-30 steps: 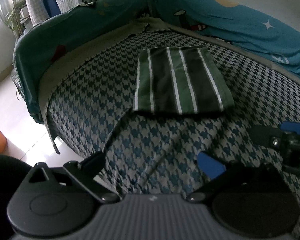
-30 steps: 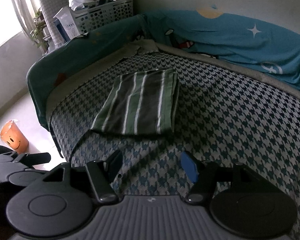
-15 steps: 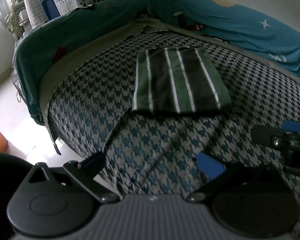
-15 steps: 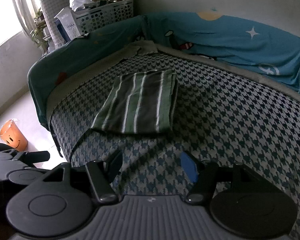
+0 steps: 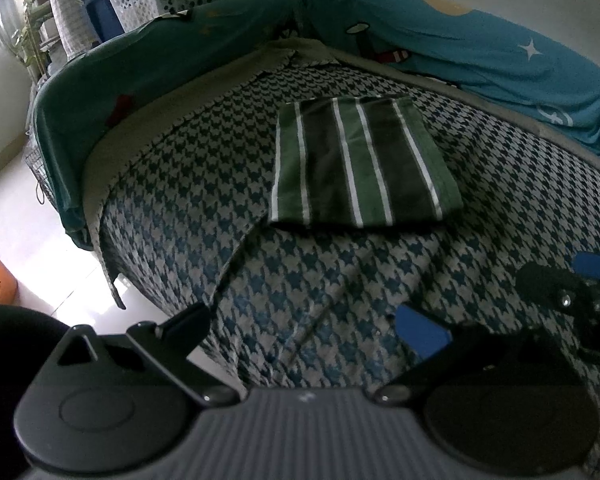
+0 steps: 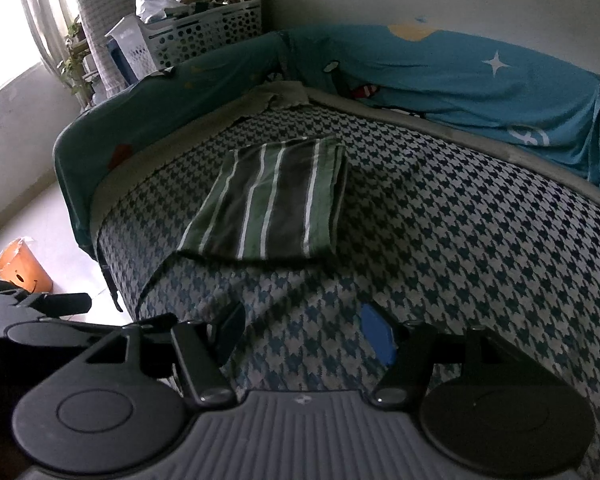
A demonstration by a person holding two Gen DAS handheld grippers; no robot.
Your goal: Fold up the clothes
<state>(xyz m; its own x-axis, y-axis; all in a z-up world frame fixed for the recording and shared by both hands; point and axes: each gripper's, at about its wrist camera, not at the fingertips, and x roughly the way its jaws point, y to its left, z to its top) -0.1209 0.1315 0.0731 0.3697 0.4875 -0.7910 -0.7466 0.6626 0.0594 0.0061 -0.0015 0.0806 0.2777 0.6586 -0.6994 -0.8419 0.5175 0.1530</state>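
The striped green cloth point(image 5: 359, 164) lay folded in a neat rectangle on the houndstooth bed cover point(image 5: 204, 184), toward the far corner of the bed, w/ the teal sheet point(image 5: 479, 44) draped along the back edge behind it. Both claws hung near the bed's front edge, well apart from the cloth. Left claw point(image 5: 305, 328) was released, jaws wide, nothing btwn them. Right claw point(image 6: 303, 328) was also released, jaws apart & empty, only bed cover showing btwn the fingers.

Judging from the tidy stack, this piece looked about done; the fold seemed finished or nearly so.

Risks from here:
- The bed cover was rucked into a ridge running from the cloth's near-left corner toward the front edge. A claw dragging across it could pull the cover & shift or skew the stack.
- Going back in w/ wide jaws might catch only the top layer & peel the fold open.
- A pinch taken low could grab cover along w/ cloth.
- The claws sat close to each other at the front edge; the right one showed at the left view's side. Reaching in together risked a bump.
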